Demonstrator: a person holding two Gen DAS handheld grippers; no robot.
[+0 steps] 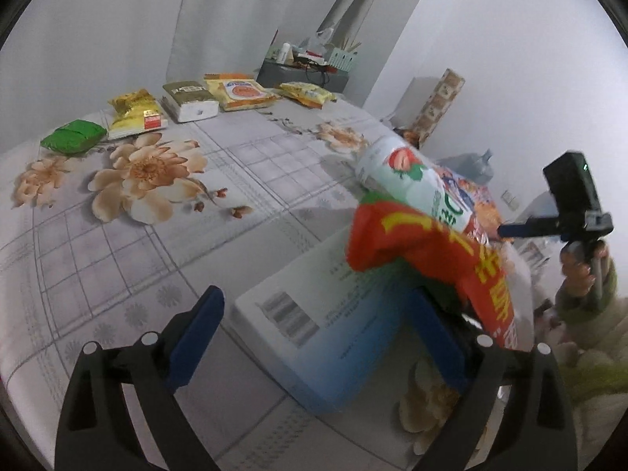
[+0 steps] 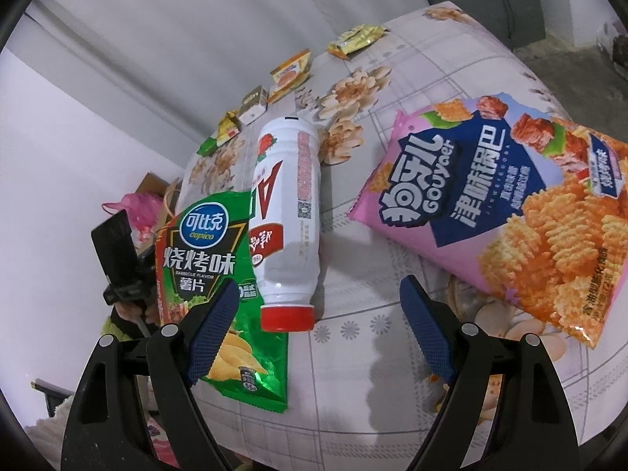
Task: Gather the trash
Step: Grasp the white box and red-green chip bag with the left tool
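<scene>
Your right gripper (image 2: 320,314) hangs released over the flowered bedsheet (image 2: 451,78), jaws spread wide and nothing pressed between the pads. Straight ahead of it, just left of the midline between the fingers, lies the white bottle (image 2: 288,212) on its side. Its red cap (image 2: 287,317) points back at you and its base points away up the sheet, so the long axis runs almost in line with the gripper's reach. That is the relation your next move turns on, as I judge it: close across the body near the cap end, or turn your wrist, since a grip along the length would find nothing to pinch.

The bottle is a ribbed white plastic one with a strawberry picture and red lettering; whether it is empty I cannot tell. Its left flank overlaps the green chip bag (image 2: 212,274), which your left finger partly covers. To the right, apart from the bottle, lies the pink snack bag (image 2: 502,212), flat and puffed.

Your left gripper (image 1: 314,337) is also slack, jaws at full spread, with a blurred white-and-blue box (image 1: 314,322) lying between them, though the pads do not press on it. From that side the same bottle (image 1: 408,180) rests beyond the red back of the chip bag (image 1: 428,251), well past the fingertips, so the right hand is the nearer one.

Farther up the sheet, a row of wrappers waits: a green packet (image 1: 74,137), a gold bag (image 1: 135,114), a tissue pack (image 1: 190,100), and two yellow packs (image 1: 241,92) (image 1: 308,94).
</scene>
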